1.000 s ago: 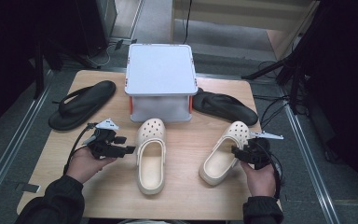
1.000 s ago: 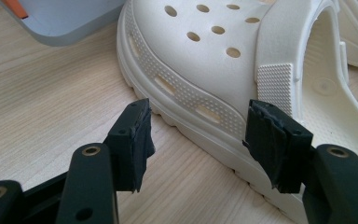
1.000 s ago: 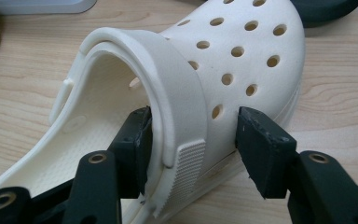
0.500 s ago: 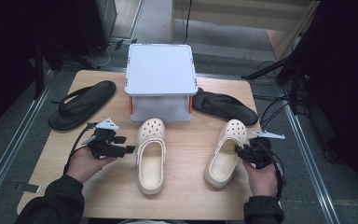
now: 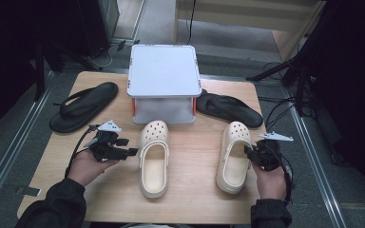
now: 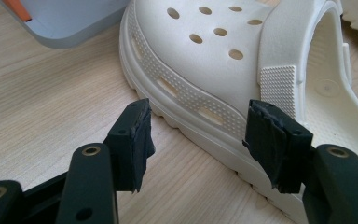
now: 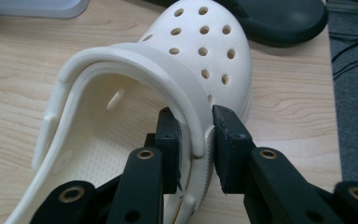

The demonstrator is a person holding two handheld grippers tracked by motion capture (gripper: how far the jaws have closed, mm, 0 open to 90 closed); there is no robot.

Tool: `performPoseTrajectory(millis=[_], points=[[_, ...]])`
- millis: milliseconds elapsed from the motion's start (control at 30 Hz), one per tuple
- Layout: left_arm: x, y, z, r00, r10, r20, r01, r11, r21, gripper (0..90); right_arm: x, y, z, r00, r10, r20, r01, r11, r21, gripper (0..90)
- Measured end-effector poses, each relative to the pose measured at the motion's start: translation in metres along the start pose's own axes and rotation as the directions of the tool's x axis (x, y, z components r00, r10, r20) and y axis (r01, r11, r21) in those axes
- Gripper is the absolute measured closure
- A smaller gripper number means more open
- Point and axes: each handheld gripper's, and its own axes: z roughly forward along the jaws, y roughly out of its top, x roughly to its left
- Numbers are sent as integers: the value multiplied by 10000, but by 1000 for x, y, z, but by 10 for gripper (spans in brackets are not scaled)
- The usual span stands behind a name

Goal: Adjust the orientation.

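The right gripper (image 5: 253, 153) is being held at the four o'clock part of the wooden table (image 5: 195, 156), and the outer side wall of the right cream clog (image 7: 205, 60) is being pinched between its two pads. Its jaws have just been closing, and in the right gripper view one pad is lying inside the shoe's opening while the other is pressing on the ribbed outer edge. That right cream clog (image 5: 234, 154) is lying flat with its toe toward twelve o'clock, just below the black flip-flop (image 5: 228, 109) at two o'clock.

The left gripper (image 5: 123, 152) is being held wide open at about eight o'clock, with nothing between its pads. In the left gripper view the side of the left cream clog (image 6: 242, 70) is lying just beyond the jaws, untouched. The left cream clog (image 5: 153, 156) is resting near the table's centre, toe toward the grey lidded box (image 5: 164, 80) at twelve o'clock. A second black flip-flop (image 5: 83, 105) is lying at ten o'clock.
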Motion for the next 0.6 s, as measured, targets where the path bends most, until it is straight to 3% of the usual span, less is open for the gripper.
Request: performPoseTrajectory(millis=[200, 367, 600], points=[[0, 0, 0, 10000, -9, -32, 9, 10000, -1, 412, 1, 6, -4, 9985, 50, -547, -60, 9998, -165, 772], [1, 0, 0, 10000, -45, -47, 45, 10000, -8, 412, 17, 14, -7, 9953, -515, -814, 494, 9984, -274, 771], [0, 0, -2, 9998, -144, -112, 141, 9996, -262, 411, 37, 22, -9, 9871, -936, -1301, 886, 9951, -437, 770]])
